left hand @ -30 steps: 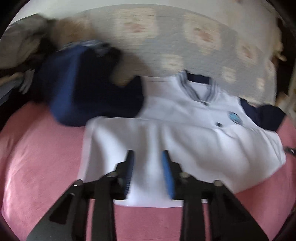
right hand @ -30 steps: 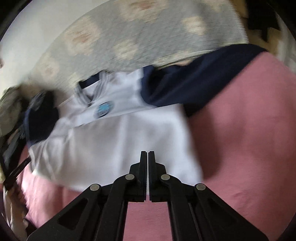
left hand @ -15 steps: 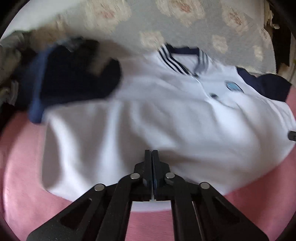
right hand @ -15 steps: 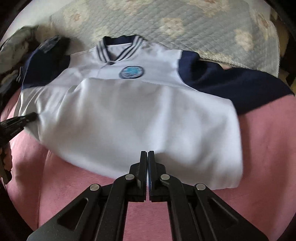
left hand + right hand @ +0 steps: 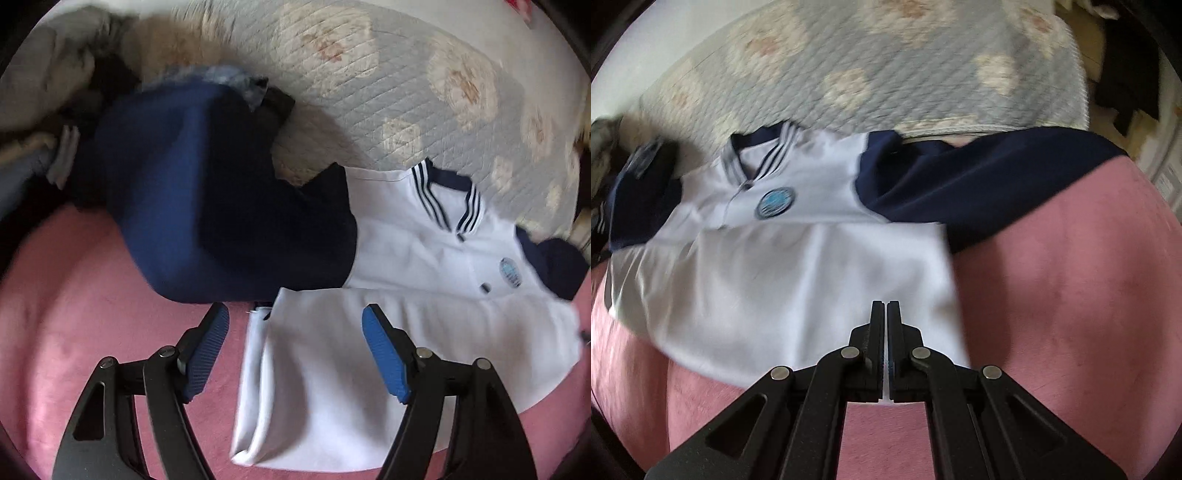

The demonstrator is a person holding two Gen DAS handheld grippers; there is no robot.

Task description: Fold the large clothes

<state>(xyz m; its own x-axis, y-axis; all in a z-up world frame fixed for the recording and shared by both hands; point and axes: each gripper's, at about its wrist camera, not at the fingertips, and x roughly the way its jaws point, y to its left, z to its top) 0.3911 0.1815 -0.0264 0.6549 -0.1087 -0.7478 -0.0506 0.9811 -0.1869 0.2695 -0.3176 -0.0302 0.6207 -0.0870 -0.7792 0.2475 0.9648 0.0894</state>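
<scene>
Item: white shirt [image 5: 424, 332] with navy sleeves, striped collar [image 5: 443, 199] and round blue badge [image 5: 774, 198]; it lies on the pink bedspread [image 5: 92, 302], its lower part folded up over the chest, collar toward the grey quilted cover [image 5: 886, 74]; my left tongs [image 5: 295, 325] have just been opening and stand apart above the shirt's folded edge, nothing between them; my right tongs [image 5: 885, 314] are pressed together over the hem, whether they pinch cloth I cannot tell; clothes heap [image 5: 55, 74] at far left.
</scene>
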